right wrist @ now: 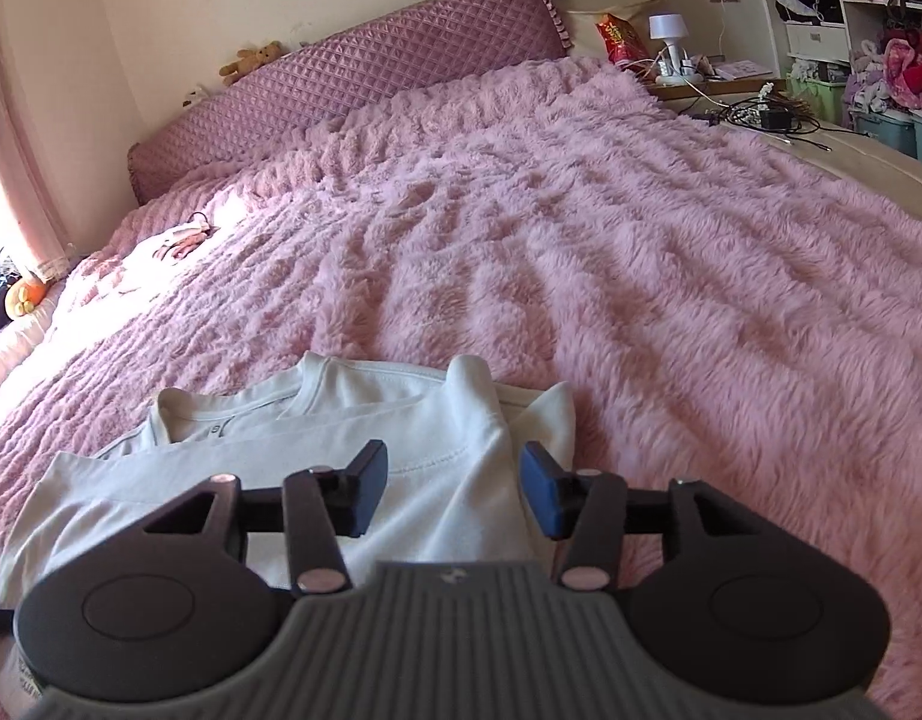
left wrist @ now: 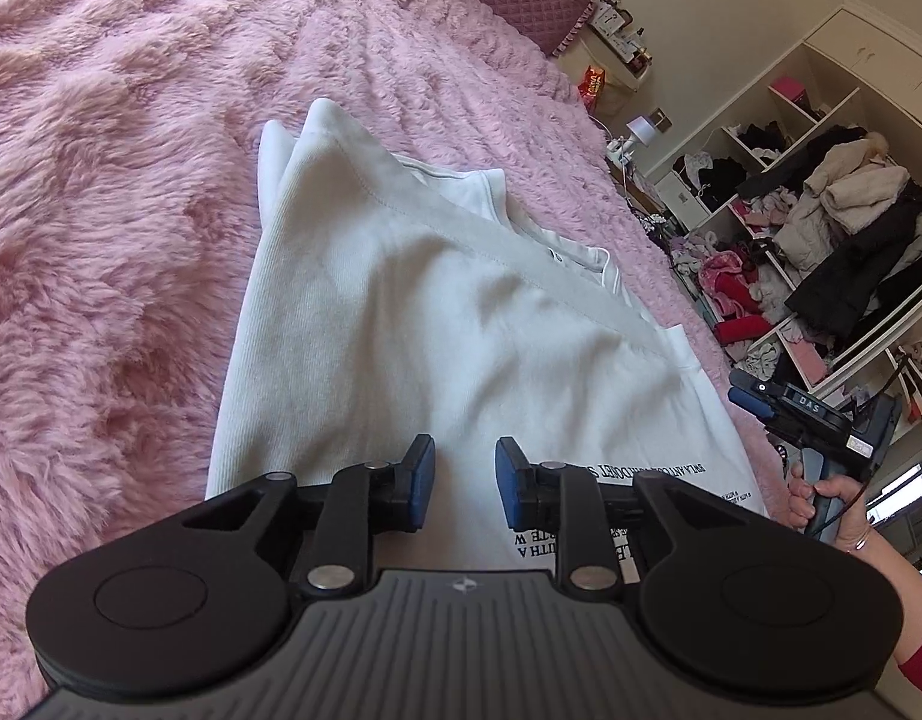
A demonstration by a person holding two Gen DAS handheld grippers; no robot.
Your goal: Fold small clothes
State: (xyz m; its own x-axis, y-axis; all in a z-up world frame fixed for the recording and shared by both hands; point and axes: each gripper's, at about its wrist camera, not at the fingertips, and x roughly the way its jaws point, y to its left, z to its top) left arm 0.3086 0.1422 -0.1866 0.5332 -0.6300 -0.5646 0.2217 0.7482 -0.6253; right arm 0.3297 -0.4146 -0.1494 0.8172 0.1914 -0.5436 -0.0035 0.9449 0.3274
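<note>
A white T-shirt (left wrist: 437, 312) lies partly folded on the fluffy pink blanket (left wrist: 101, 210), ribbed cloth flat, black lettering at its hem. The left tool (left wrist: 465, 483) hovers above it, spread, pinching nothing. The right tool (right wrist: 455, 495), spread too, hangs over the collar. Bare blanket stretches beyond.

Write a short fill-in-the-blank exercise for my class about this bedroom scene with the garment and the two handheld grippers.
1. The white T-shirt lies on a fluffy blanket whose colour is ____.
2. The pads on the fingers of the left gripper are coloured ____.
3. The jaws of the right gripper stand ____, gripping nothing.
4. On the quilted headboard sits a small ____ bear.

Missing words: pink; blue; open; teddy
</note>
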